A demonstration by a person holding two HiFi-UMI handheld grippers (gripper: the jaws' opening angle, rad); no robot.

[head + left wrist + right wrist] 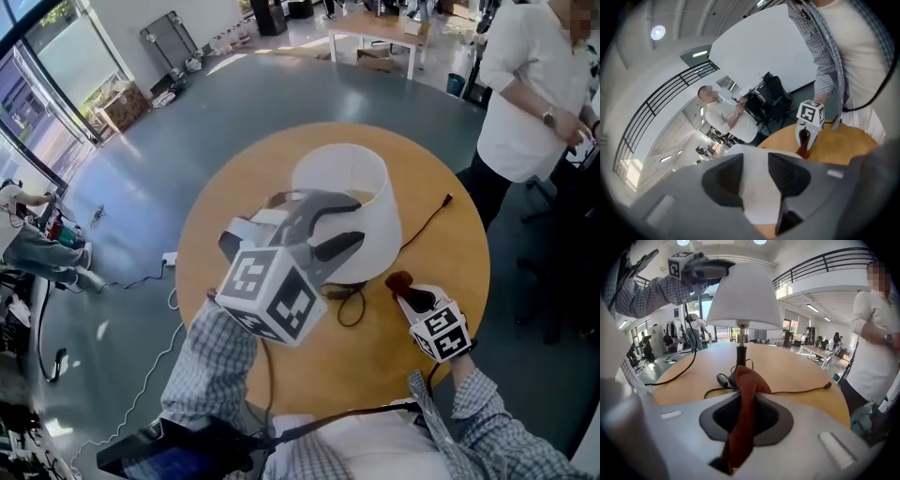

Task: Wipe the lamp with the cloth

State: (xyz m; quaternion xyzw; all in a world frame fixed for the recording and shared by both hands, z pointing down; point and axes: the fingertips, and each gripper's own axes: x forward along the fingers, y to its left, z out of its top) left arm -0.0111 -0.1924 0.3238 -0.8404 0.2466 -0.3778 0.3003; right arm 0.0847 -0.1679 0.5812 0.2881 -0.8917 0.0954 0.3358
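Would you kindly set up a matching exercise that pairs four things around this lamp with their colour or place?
Things:
1. lampshade
2. cloth
3. table
4. plug

Descriptions:
A. dark red, pinched in the right gripper
B. black, lying near the table's edge
C. white
D. round, orange-brown

Pairs: 1-C; 2-A; 3-D; 4-B

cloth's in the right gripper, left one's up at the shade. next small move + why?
Probably ease the right gripper forward and up until the cloth touches the lampshade. The cloth is clamped in its shut jaws but hangs short of the lampshade, touching nothing. The left gripper, jaws apart, sits at the lampshade's upper edge, likely to steady it.
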